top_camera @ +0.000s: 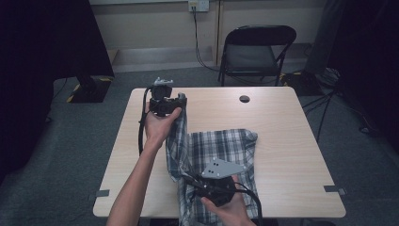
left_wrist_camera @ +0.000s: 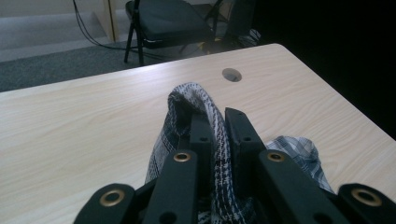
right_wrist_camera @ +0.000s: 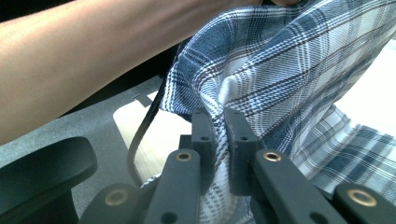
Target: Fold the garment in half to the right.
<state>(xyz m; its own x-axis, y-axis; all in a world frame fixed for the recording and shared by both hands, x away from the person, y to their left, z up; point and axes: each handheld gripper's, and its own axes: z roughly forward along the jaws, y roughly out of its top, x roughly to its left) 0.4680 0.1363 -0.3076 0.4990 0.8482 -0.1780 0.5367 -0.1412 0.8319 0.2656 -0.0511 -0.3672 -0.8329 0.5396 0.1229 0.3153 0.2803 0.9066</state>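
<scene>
A blue and white plaid cloth [top_camera: 221,146] lies partly on the light wooden table [top_camera: 282,122], and both grippers lift one of its edges. My left gripper [top_camera: 180,100] is raised over the table's far left part, shut on a fold of the cloth [left_wrist_camera: 205,112]. Near the front edge, my right gripper [top_camera: 188,180] is shut on another part of that edge. In the right gripper view the cloth [right_wrist_camera: 289,70] rises taut from the jaws toward the left forearm [right_wrist_camera: 84,60]. The cloth [top_camera: 176,136] hangs stretched between the two grippers.
A round hole [top_camera: 244,99] is set in the table near its far edge. A black folding chair [top_camera: 256,49] stands beyond the table. Cables [top_camera: 329,101] run over the floor at the right. Tape marks [top_camera: 334,189] sit near the front corners.
</scene>
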